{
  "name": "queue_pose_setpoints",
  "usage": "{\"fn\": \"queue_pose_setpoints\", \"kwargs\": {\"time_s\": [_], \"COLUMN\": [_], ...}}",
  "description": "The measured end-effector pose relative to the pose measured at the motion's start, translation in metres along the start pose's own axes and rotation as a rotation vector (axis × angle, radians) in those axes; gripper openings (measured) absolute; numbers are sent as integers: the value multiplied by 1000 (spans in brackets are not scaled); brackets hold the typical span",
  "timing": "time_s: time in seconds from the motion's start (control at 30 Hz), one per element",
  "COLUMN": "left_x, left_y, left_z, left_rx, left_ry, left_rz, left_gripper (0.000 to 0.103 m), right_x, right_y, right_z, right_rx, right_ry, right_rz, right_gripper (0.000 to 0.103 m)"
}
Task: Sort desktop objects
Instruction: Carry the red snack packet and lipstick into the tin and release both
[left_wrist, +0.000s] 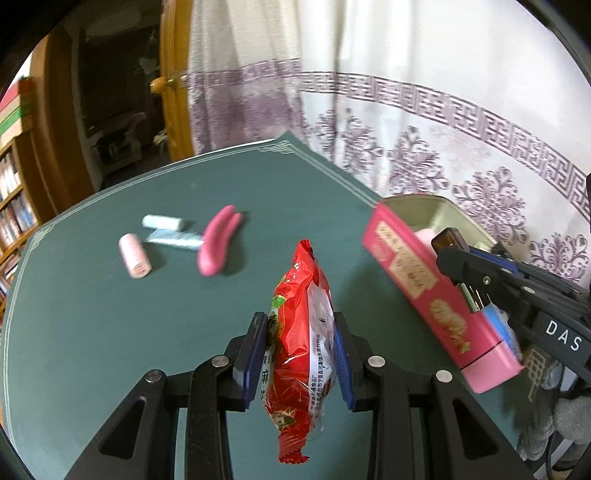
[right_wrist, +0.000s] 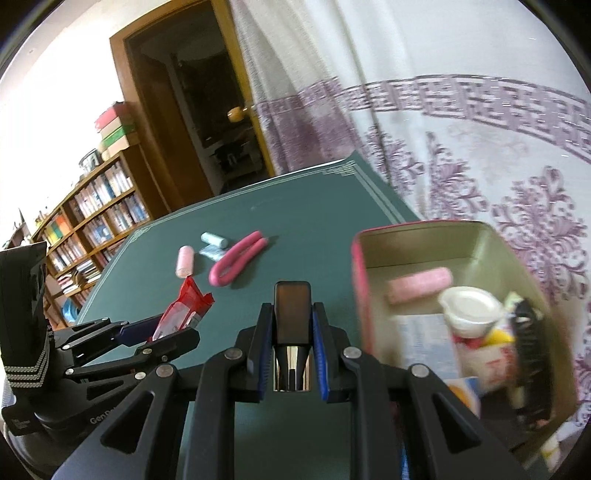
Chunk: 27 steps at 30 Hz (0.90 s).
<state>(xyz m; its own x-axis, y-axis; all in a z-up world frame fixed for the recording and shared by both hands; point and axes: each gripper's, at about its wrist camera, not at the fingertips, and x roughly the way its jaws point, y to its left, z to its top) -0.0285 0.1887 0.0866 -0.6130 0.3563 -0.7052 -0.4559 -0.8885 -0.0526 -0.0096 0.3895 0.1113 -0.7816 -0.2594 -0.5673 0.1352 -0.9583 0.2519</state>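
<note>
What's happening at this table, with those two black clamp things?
A person is tidying a green table with a hand-held gripper in each hand. The left gripper is clamped on a red snack packet; the right gripper grips a small dark lighter-like object. Beside them sits an open pink tin already holding several items. A pink roll, two pale blue rolls and a pink bent stick remain on the table.

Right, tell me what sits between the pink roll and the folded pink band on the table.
Two pale blue rolls lie between the pink roll and the folded pink band; both wrist views show it.
</note>
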Motion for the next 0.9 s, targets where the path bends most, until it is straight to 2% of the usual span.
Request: {"fn": "queue_pose_setpoints", "kwargs": {"time_s": [0.3,0.57,0.9], "left_x": [4,9,19], "left_y": [-40,-85,-133], "left_z": [16,29,46], "left_rx": [77,143,182], "left_ry": [0,-1,-7], "left_rz": [-60,-136,-231], "left_gripper": [36,36,36], "right_x": [-35,-63,-70], "right_y": [-51,-96,-115], "right_z": [-2,-10,-22], "right_rx": [67,123,152], "right_ry": [-54,-68,-47], "right_rz": [-98,-184,-198], "right_gripper": [22,22,22]}}
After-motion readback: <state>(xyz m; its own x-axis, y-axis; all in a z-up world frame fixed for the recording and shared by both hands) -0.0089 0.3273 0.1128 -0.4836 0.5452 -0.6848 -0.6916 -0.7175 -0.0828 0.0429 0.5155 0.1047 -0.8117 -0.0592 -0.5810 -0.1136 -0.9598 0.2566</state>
